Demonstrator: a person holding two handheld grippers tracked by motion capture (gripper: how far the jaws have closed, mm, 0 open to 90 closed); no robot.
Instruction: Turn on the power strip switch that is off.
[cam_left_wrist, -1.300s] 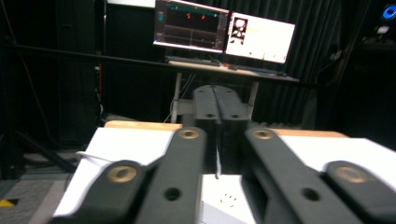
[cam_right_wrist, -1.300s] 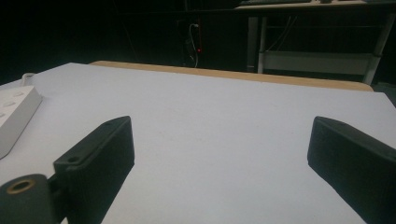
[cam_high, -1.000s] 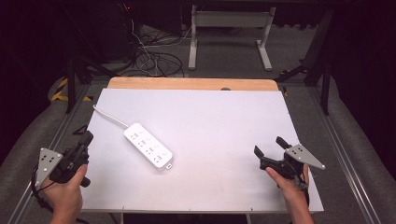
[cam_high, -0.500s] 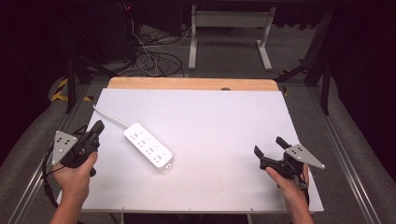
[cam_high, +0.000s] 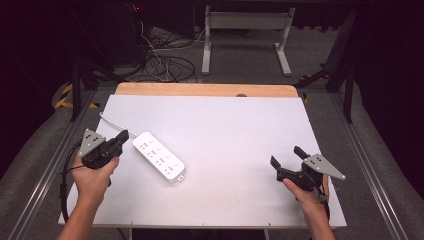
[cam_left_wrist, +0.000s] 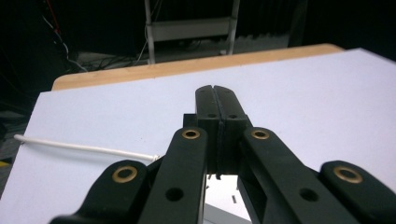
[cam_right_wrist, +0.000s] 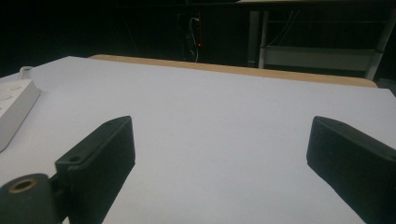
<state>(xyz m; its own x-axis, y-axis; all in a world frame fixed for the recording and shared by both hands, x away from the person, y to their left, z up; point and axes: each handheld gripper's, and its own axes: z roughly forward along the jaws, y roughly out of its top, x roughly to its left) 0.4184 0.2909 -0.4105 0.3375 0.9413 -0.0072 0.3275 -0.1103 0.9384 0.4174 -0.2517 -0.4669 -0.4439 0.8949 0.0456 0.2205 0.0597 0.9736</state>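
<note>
Left gripper (cam_high: 121, 136) closing in on white power strip (cam_high: 159, 156), jaws pressed together, nothing between them.

Strip lies flat on white table (cam_high: 240, 130), left-centre of the high view, just right of the left gripper tip, near but not touching as far as I can tell. Its long axis runs diagonally, upper left to lower right; thin white cord (cam_high: 112, 123) leaves the upper-left end toward the table's left edge, passing just above the gripper. Left hand (cam_high: 92, 175) is clearly the nearer one; right gripper (cam_high: 287, 157) sits well apart at lower right, jaws wide apart, empty. Strip is a rounded white bar with socket holes on top. In the left gripper view the cord (cam_left_wrist: 84, 148) runs left of the closed jaws, with the strip's near end under them at the bottom edge.
</note>
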